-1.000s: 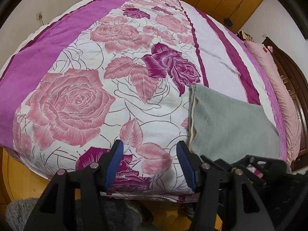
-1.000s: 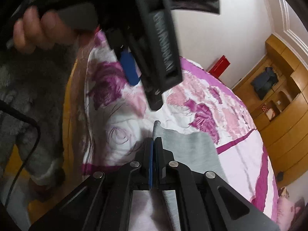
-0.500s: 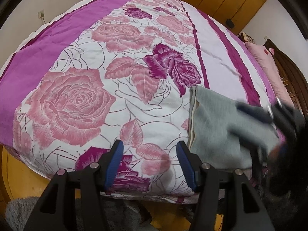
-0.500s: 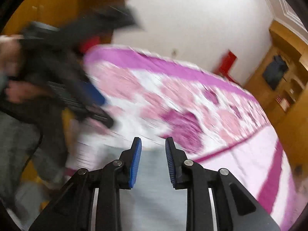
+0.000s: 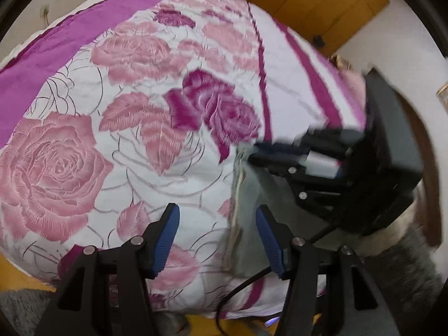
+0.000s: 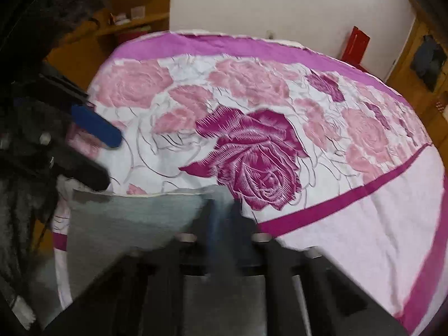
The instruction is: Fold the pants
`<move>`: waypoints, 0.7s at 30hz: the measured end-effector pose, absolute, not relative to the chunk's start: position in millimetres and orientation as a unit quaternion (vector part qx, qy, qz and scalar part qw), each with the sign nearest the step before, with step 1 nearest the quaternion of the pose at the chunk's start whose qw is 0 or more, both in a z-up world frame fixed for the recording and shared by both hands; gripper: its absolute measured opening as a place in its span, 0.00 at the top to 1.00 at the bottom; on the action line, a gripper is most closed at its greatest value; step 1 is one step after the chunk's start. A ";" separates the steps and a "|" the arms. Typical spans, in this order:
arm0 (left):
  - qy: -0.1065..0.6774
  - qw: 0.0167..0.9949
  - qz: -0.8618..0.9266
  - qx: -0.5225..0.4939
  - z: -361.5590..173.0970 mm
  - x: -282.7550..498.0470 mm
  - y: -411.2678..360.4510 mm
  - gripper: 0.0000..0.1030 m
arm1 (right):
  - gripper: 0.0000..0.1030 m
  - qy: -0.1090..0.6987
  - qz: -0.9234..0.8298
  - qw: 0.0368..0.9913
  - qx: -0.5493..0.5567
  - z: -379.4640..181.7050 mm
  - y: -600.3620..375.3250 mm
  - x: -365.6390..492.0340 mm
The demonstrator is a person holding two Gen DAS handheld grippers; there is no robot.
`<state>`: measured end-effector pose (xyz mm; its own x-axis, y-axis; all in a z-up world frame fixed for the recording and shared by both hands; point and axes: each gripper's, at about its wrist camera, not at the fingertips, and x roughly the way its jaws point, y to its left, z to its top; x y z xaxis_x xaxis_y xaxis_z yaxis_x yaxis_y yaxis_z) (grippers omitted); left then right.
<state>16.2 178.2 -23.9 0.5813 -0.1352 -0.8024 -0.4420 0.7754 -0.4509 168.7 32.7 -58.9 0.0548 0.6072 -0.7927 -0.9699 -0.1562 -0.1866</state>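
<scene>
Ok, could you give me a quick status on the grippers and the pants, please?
Left gripper open, empty, over the bedspread. Right gripper shut at the folded grey pants' far corner; grip unclear. Nothing blocking.

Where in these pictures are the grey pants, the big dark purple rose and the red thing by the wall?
grey pants [image 6: 123, 221]: right wrist view, flat folded panel.
dark purple rose [image 6: 257, 165]: right wrist view, bloom's centre.
red thing [image 6: 355, 46]: right wrist view, front face.

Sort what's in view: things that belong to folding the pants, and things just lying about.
Belongs to the job:
- folded grey pants
- left gripper, jaws open
- right gripper, jaws shut at the pants' corner
- floral bedspread, the work surface

Lying about:
- red box
- pink pillow
- wooden wardrobe
</scene>
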 end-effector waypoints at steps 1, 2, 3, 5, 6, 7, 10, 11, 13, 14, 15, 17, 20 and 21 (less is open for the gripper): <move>0.436 0.836 0.091 -0.320 -19.2 15.0 178.2 0.42 | 1.00 0.215 0.647 0.608 -0.406 -59.1 31.6 164.6; 0.428 0.841 0.092 -0.318 -16.0 14.0 178.2 0.42 | 1.00 0.202 0.643 0.610 -0.417 -59.8 31.7 160.5; 0.423 0.843 0.094 -0.318 -14.3 13.1 178.2 0.42 | 1.00 0.194 0.638 0.613 -0.423 -59.3 33.3 159.2; 0.430 0.837 0.097 -0.325 -16.3 14.6 178.8 0.42 | 1.00 0.183 0.636 0.619 -0.423 -56.0 34.0 157.1; 0.437 0.832 0.096 -0.329 -18.4 16.3 178.8 0.42 | 1.00 0.173 0.634 0.624 -0.422 -53.5 34.3 155.5; 0.443 0.828 0.094 -0.331 -20.2 17.9 177.8 0.42 | 1.00 0.166 0.633 0.626 -0.423 -51.7 35.5 154.4; 0.449 0.829 0.094 -0.320 -19.8 19.2 173.9 0.42 | 1.00 0.168 0.631 0.623 -0.430 -54.2 40.9 154.3; 0.448 0.830 0.091 -0.320 -19.2 19.6 173.3 0.42 | 1.00 0.169 0.631 0.620 -0.436 -57.6 42.5 153.8; 0.450 0.828 0.091 -0.321 -19.9 19.5 173.6 0.42 | 1.00 0.170 0.631 0.616 -0.439 -62.0 44.7 152.7; 0.451 0.828 0.092 -0.321 -21.2 19.6 173.5 0.42 | 1.00 0.169 0.630 0.616 -0.441 -63.8 45.1 151.9; 0.453 0.827 0.093 -0.320 -21.7 19.9 173.2 0.42 | 1.00 0.164 0.626 0.619 -0.445 -66.3 46.2 150.9; 0.455 0.828 0.093 -0.316 -21.7 21.0 172.3 0.42 | 0.99 0.149 0.604 0.642 -0.447 -64.4 47.3 148.2; 0.444 0.837 0.098 -0.304 -17.2 23.0 169.8 0.42 | 0.93 0.160 0.561 0.694 -0.422 -47.3 33.6 151.1; 0.437 0.844 0.097 -0.296 -13.8 23.9 167.5 0.42 | 0.90 0.170 0.557 0.704 -0.407 -39.6 22.8 154.1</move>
<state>23.9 167.5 -13.8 0.5983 -0.0944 -0.7957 -0.4231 0.8061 -0.4137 154.1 22.8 -39.6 0.3215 0.6459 -0.6924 -0.9221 0.0473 -0.3840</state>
